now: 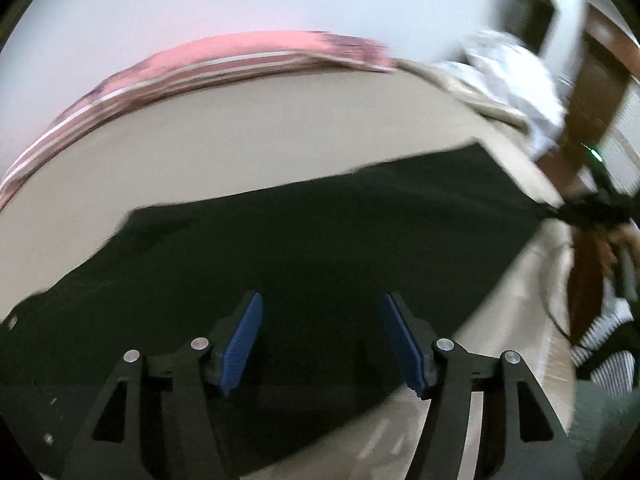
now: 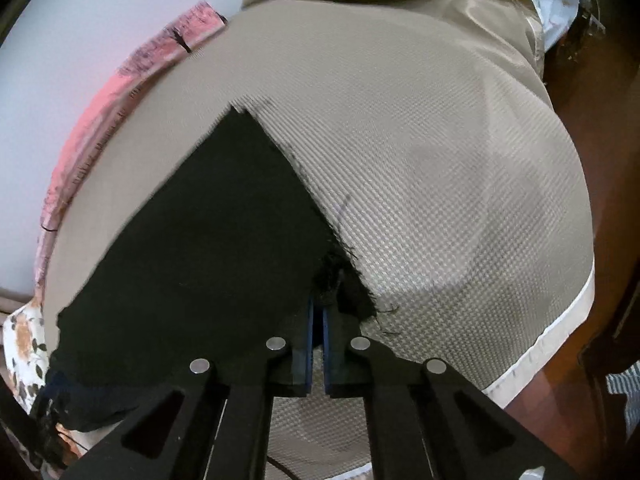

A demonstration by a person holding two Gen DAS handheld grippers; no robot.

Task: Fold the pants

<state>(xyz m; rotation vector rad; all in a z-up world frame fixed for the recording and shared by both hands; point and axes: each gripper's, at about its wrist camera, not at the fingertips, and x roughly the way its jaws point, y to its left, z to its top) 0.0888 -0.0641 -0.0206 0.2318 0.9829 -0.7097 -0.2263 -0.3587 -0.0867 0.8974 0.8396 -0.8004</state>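
Right wrist view: black pants pinched at one corner

Spread flat over the beige cover (image 2: 440,152) of the bed, the black pants (image 2: 192,248) have a frayed corner clamped in the right gripper (image 2: 319,332), blue pads pressed together. Over the same pants (image 1: 304,240), the left gripper (image 1: 320,340) hangs with jaws spread wide, holding nothing

Your left wrist view is smeared with motion blur: the pants' (image 1: 312,248) far edge and the pink striped cloth (image 1: 248,56) behind them lose their detail. The pants run out of frame at lower left, and the right hand-held gripper (image 1: 592,204) is a dark blur. In your right wrist view, the closed pads (image 2: 308,344) hide the pinched hem, and the pants leave the frame at lower left.
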